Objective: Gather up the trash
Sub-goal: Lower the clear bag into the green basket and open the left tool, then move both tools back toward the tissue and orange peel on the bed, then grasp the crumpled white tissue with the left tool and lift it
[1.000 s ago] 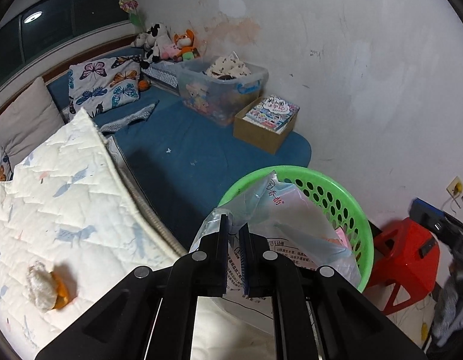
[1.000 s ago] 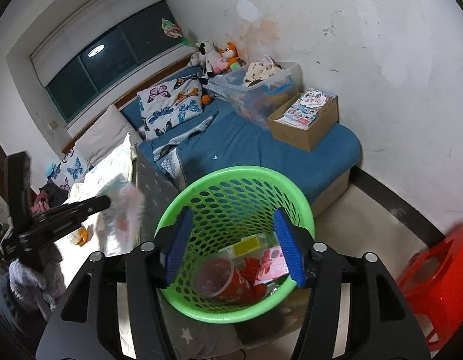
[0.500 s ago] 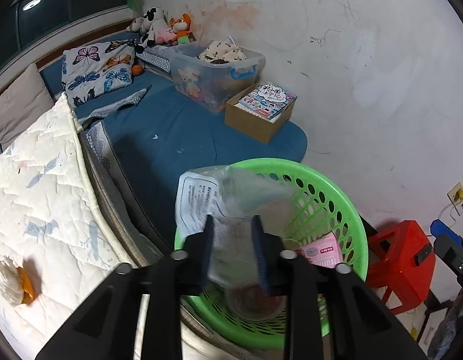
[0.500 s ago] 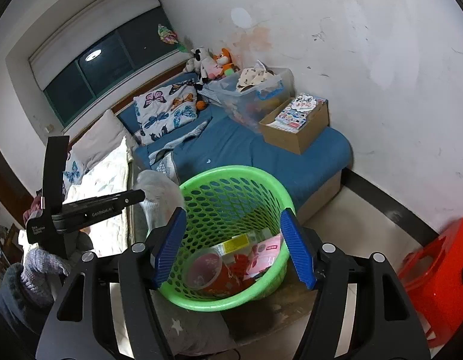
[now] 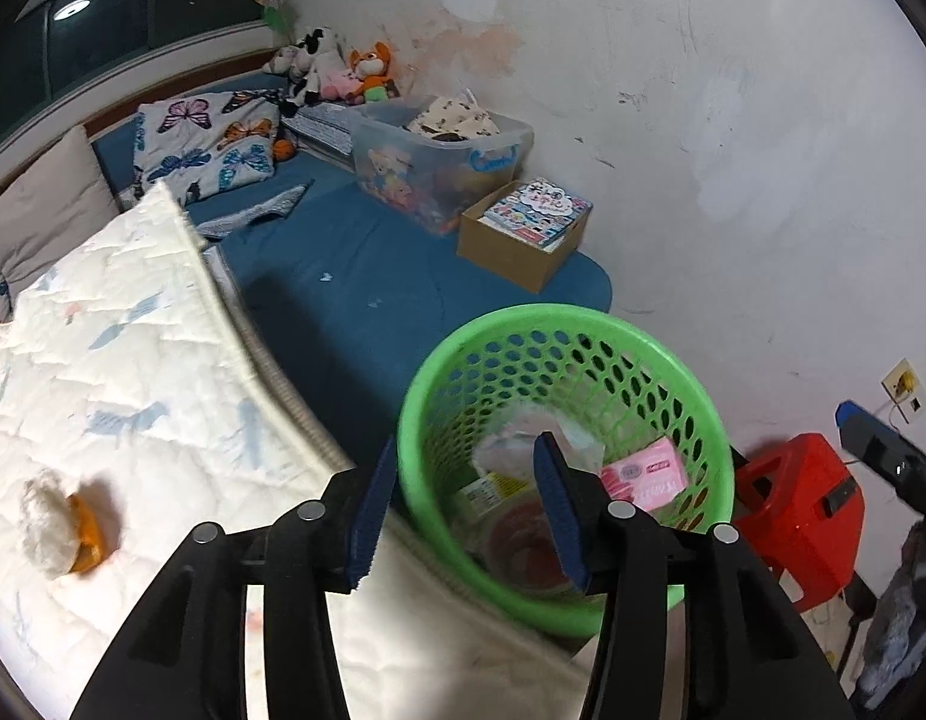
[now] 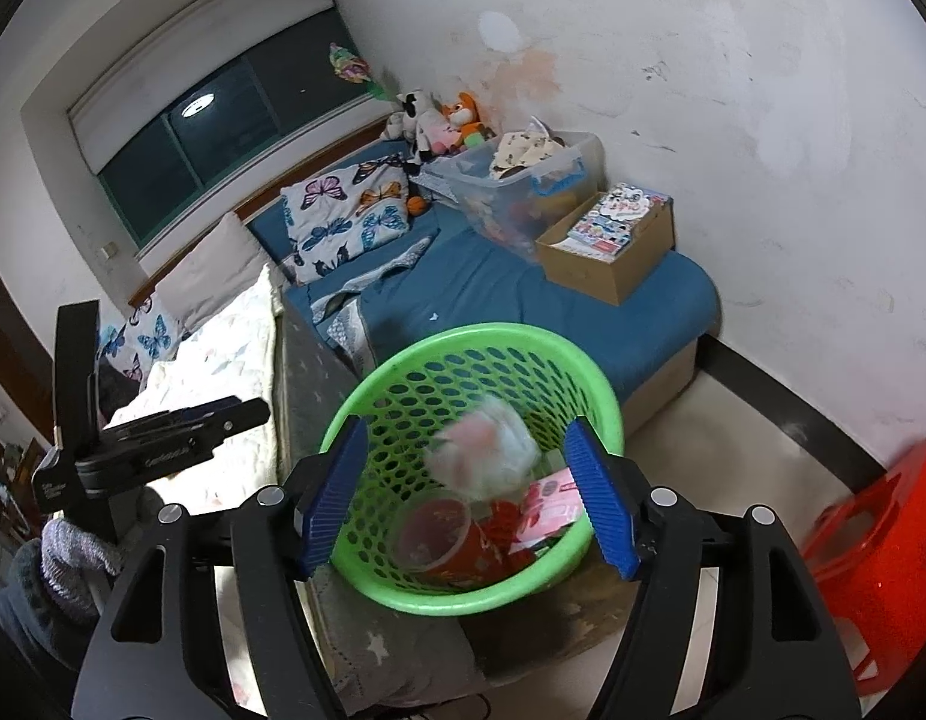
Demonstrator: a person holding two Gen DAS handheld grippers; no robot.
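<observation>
A green perforated basket stands beside the bed and also shows in the right wrist view. A clear plastic bag, blurred, is inside it in mid-fall and shows in the left wrist view. Below it lie a red cup and a pink packet. My left gripper is open and empty above the basket's near rim. My right gripper is open and empty over the basket. A crumpled white and orange wrapper lies on the white quilt.
A blue mattress carries a clear storage bin, a cardboard box of books, butterfly pillows and plush toys. A red stool stands right of the basket. The white wall is close behind.
My left gripper has opened and let go of the plastic bag, which dropped into the basket. The left gripper has drawn back a little toward the bed. The right gripper has stayed open.
</observation>
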